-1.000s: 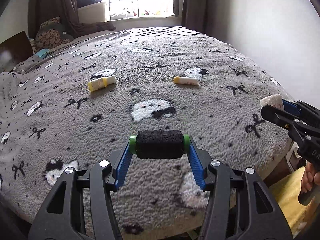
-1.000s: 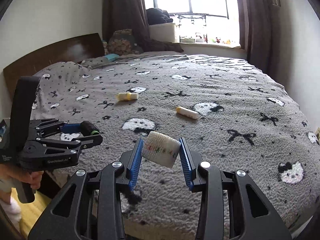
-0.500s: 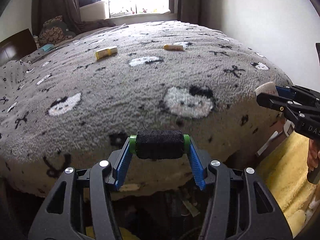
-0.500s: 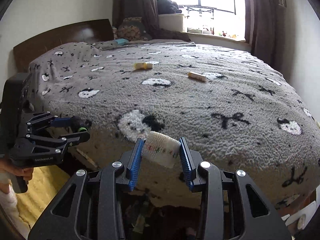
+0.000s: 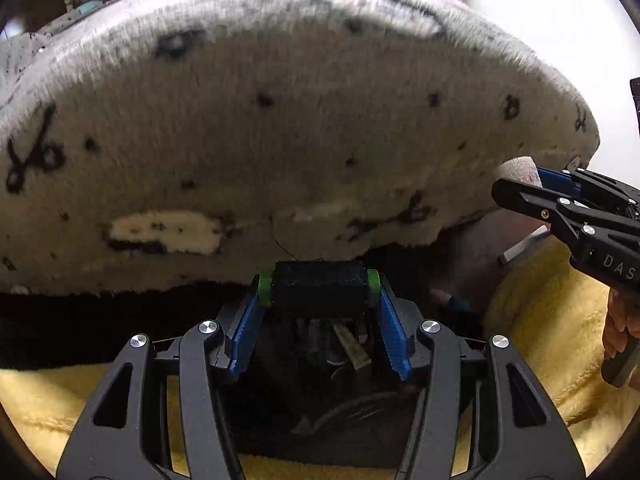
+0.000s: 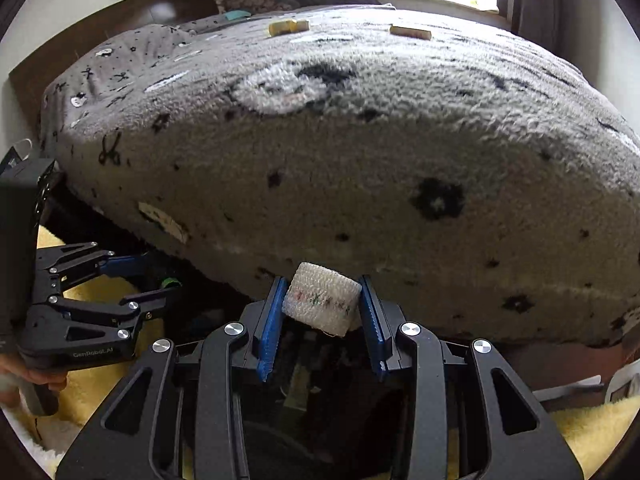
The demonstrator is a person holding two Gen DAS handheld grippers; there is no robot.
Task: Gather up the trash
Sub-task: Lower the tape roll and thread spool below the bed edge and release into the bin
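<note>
**Two light rolls coming down off the bed toward the dark bin**

The left gripper [image 5: 319, 292] is clamping a black thread spool [image 5: 319, 289] across its green end flanges, jaws closed on it. The right gripper [image 6: 322, 300] is pinching a white bandage roll [image 6: 321, 298] by its flat ends, the roll sitting tilted between the jaws.

Both things are looking light. The spool is probably stiff, and its rigid flanges are giving the pads a sure seat; the wound thread itself would likely slip. The bandage roll is soft and squashy — holding it by the ends is keeping it from deforming much, though the tilt suggests it could swivel.

Outward, at 6 o'clock under each gripper, a dark bin [image 5: 332, 360] with scraps inside is showing, with yellow rug [image 5: 540, 320] at both sides. Two yellowish pieces [image 6: 289, 26] are lying on the bed [image 6: 360, 140], up at 12 o'clock.

A second ago both cameras were looking across the bed top; now they are facing its hanging edge — both grippers have sunk, grips unchanged.
</note>
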